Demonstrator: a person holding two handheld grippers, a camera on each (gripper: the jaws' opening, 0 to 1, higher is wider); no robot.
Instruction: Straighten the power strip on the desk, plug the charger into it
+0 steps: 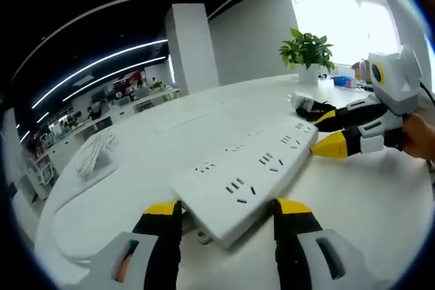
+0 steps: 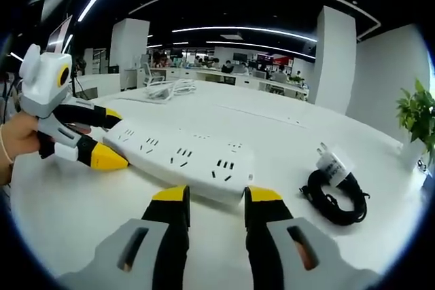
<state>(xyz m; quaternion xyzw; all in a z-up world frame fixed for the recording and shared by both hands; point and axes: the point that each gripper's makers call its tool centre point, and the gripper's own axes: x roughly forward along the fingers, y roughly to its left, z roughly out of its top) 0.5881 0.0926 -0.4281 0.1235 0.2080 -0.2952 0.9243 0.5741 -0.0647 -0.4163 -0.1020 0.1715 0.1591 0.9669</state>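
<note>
A long white power strip lies flat on the white desk, also seen as the power strip. My left gripper is open, and its yellow-tipped jaws straddle the strip's near end; it shows from the left as the left gripper. My right gripper is open, with its tips just short of the strip's other end; it enters from the right as the right gripper, held by a hand. The charger, a white plug on a coiled black cable, lies on the desk right of the strip, and appears as the charger.
A potted plant stands at the desk's far edge beyond the charger. A bundle of white cable lies on the desk to the left. Office desks and white pillars fill the background.
</note>
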